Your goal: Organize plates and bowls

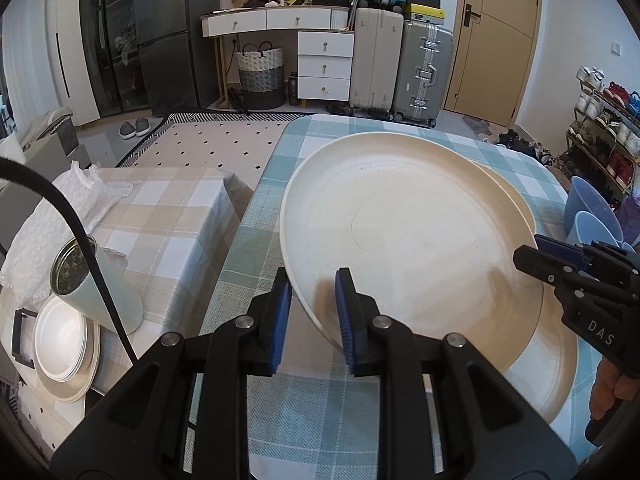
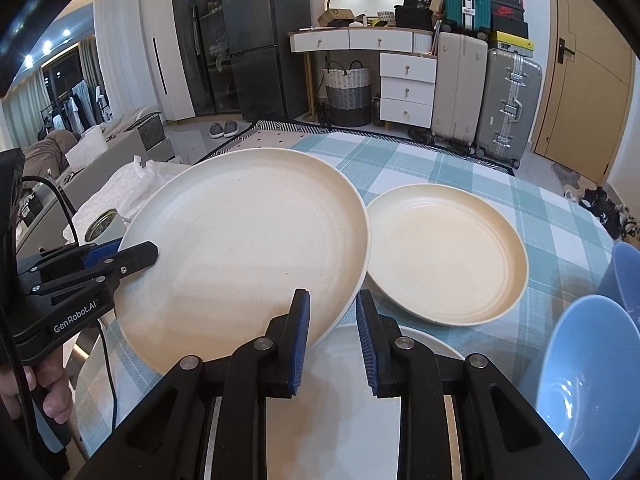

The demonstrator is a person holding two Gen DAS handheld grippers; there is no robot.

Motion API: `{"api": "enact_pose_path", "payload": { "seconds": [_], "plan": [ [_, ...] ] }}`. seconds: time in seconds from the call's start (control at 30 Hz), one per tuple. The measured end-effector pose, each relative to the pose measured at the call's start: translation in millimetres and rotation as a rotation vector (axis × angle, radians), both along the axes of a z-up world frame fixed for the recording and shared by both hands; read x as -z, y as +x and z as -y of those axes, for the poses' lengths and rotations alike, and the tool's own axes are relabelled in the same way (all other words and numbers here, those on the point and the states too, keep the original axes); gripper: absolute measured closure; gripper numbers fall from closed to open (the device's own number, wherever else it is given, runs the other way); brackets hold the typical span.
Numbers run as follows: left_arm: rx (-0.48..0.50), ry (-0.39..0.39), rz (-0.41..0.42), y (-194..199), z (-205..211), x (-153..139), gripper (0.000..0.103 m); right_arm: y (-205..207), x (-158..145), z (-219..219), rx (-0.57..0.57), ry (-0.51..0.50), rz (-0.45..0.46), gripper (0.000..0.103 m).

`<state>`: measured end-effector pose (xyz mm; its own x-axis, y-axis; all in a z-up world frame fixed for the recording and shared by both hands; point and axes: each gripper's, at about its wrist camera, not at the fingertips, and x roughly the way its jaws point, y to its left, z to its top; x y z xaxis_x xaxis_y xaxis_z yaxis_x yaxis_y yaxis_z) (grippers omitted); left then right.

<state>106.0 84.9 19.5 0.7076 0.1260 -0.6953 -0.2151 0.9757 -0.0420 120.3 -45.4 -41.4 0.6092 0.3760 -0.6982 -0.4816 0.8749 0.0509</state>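
A large cream plate point(image 2: 244, 248) hangs tilted above the checked table point(image 2: 440, 168); the left gripper point(image 1: 312, 316) is clamped on its left rim, the right gripper point(image 2: 333, 334) clamped on its right rim; beyond the right claw lies a smaller cream plate point(image 2: 446, 256); to its right, blue bowls point(image 2: 592, 364).

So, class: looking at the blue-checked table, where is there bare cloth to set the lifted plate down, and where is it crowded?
Bare cloth lies on the far side of the table, beyond the smaller plate, and along its left edge. The near right is crowded: the blue bowls, another plate beneath the lifted plate, and both grippers.
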Motion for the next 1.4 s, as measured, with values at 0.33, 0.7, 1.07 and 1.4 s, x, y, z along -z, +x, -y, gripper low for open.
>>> {"api": "enact_pose_path", "payload": {
  "seconds": [0.33, 0.7, 1.07, 1.4],
  "plan": [
    [0.086, 0.025, 0.032, -24, 44, -19, 0.084, -34, -18, 26, 0.03, 0.005, 0.034, 0.079],
    [0.084, 0.023, -0.017, -26, 48, 3, 0.084, -30, 9, 40, 0.076, 0.006, -0.052, 0.079],
    [-0.001, -0.057, -0.041, -21, -8, 30, 0.027, -17, 18, 35, 0.074, 0.056, -0.087, 0.065],
    [-0.059, -0.184, -0.11, 3, -54, 66, 0.026, -7, 14, 14, 0.032, 0.05, -0.085, 0.053]
  ]
}}
